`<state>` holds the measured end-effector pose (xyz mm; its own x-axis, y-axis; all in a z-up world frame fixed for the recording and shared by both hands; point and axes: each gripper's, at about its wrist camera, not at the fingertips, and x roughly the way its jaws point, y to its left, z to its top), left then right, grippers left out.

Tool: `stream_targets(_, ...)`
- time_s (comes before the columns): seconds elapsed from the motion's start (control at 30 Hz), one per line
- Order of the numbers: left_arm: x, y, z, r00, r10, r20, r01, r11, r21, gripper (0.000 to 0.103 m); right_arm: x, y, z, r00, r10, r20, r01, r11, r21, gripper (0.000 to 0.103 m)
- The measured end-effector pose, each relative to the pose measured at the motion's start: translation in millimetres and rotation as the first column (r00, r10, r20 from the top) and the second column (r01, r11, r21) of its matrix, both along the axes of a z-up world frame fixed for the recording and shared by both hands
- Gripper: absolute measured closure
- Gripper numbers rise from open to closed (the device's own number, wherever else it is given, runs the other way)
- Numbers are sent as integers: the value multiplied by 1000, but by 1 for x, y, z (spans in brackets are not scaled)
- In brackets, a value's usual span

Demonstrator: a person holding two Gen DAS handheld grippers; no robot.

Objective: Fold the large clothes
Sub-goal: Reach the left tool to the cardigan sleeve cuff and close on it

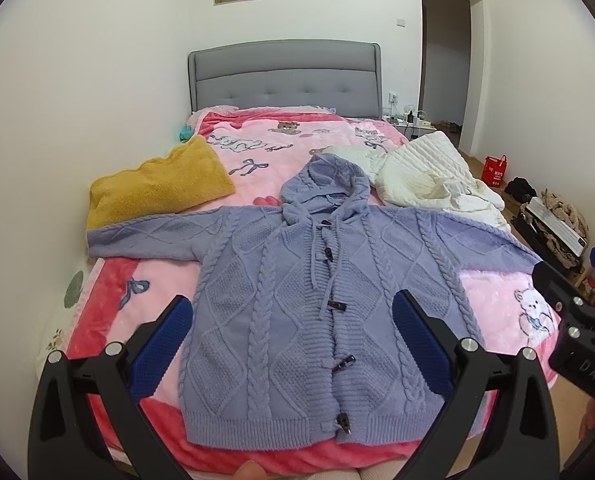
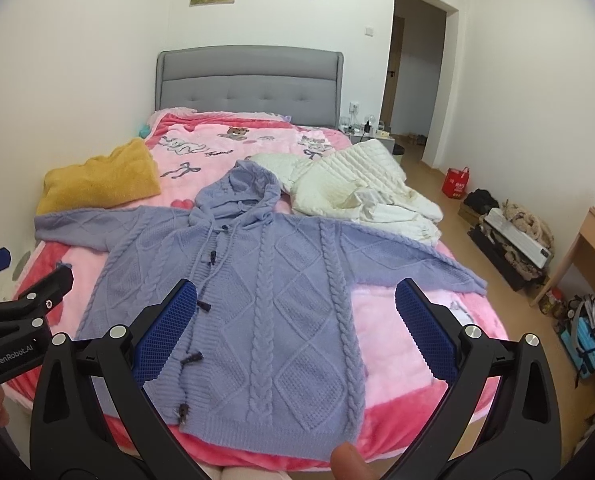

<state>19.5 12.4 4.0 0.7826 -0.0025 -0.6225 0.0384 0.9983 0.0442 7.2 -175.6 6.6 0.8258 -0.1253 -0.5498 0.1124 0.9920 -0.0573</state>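
We find the blue cable-knit cardigan [image 1: 297,312] spread flat on the bed [image 1: 109,320], hood at 12 o'clock. Left gripper [image 1: 293,340] and right gripper [image 2: 295,328] hover, fingers apart, empty. Thick, floppy knit; we judge the sleeve cuffs at 9 and 3 o'clock best holds.

Even, soft indoor light, sharp centre, strong fisheye bending and dark vignetted corners.

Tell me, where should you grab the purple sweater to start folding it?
Probably by a sleeve cuff. The purple sweater lies flat, front up, sleeves spread wide. The left gripper could take the left cuff from the bed's outer side, as the thin free edge lets the open fingers slide around it.
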Motion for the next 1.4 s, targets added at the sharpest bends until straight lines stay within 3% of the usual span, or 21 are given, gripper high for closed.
stream_targets(0.23,59,21,13,997,72,-23,-72,997,1,5,63,9,11,999,42,-27,-40,998,57,8)
stream_targets(0.37,84,44,51,993,114,-16,-115,990,-84,5,84,11,56,996,67,52,-77,976,204,8)
stream_targets(0.47,99,68,78,993,103,-59,-111,981,-161,5,100,15,96,992,87,87,-109,948,300,8)
stream_targets(0.63,122,127,98,976,181,-118,-207,941,-269,5,128,46,139,967,240,87,-255,930,266,8)
stream_targets(0.73,135,168,95,968,234,-93,-252,917,-310,5,145,66,150,931,350,102,-364,878,311,8)
stream_targets(0.83,155,217,78,960,264,-91,-279,896,-346,5,163,89,148,918,378,121,-395,836,382,8)
stream_targets(1.0,202,329,8,929,334,-160,-370,829,-420,5,206,151,125,923,383,33,-353,811,467,8)
stream_targets(1.13,241,427,-61,920,372,-125,-385,793,-473,5,228,207,102,957,280,72,-282,846,452,8)
stream_targets(1.27,278,507,-129,898,408,-163,-431,747,-506,5,273,273,60,940,340,-20,-305,866,396,8)
stream_targets(1.33,292,545,-166,885,434,-169,-451,706,-546,5,287,298,43,935,354,-13,-320,861,396,8)
stream_targets(1.4,304,566,-192,865,463,-194,-488,688,-536,5,299,316,30,934,358,-11,-327,864,383,8)
